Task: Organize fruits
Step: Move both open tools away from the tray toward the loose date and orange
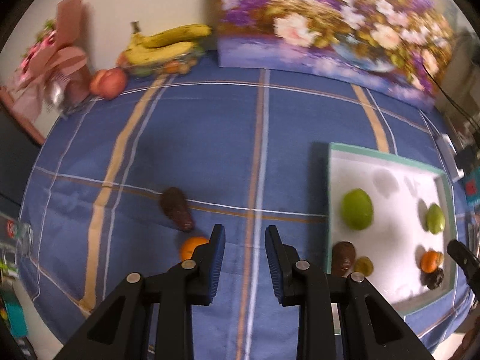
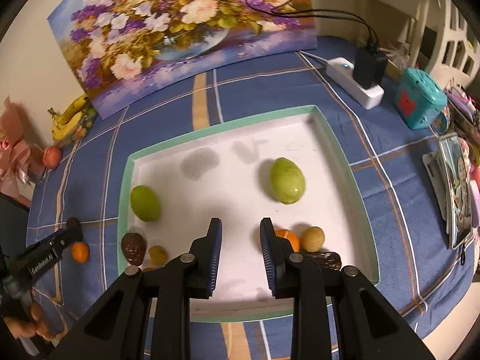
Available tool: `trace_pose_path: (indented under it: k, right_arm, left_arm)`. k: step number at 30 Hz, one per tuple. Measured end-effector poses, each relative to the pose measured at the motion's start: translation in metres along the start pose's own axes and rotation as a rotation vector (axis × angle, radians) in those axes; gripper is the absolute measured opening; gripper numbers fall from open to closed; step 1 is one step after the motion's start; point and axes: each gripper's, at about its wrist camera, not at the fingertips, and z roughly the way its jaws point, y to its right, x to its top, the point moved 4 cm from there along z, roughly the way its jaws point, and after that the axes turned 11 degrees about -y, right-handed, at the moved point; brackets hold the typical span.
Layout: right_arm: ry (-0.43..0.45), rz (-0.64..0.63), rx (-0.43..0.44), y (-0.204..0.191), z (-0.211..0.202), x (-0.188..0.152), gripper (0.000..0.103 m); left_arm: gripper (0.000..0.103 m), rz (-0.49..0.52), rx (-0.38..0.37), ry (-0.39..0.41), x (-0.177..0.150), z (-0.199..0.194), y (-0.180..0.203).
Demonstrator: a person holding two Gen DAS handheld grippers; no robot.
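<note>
Both grippers, left gripper and right gripper, have their fingers drawn together as far as they go, nothing between them. Just beyond the left one lie a small orange and a dark brown fruit on the blue checked cloth. Further right, the white tray (mint-rimmed) holds two green fruits, one left, one right. Bananas sit farthest back.
</note>
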Motion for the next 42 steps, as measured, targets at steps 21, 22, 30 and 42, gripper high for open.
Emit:
trace_pose_path:
  k: [21,22,30,42]
  right_arm:
    - [0.028,-0.12,0.011,-0.05,-0.013,-0.004,0.027]
    - [0.026,-0.121,0.01,-0.049,-0.013,-0.004,0.027]
    - [0.006,-0.117,0.004,-0.046,-0.006,-0.005,0.027]
    - [-0.02,-0.141,-0.049,-0.045,0.009,-0.007,0.072]
  left_arm:
    - [0.03,-0.047,-0.012,0.011,-0.001,-0.006,-0.033]
    - [0.031,-0.045,-0.012,0.01,-0.001,-0.006,-0.032]
    - [0.072,-0.042,0.021,0.002,-0.002,-0.001,-0.031]
    - [0.103,-0.027,0.113,-0.034,-0.004,0.013,-0.033]
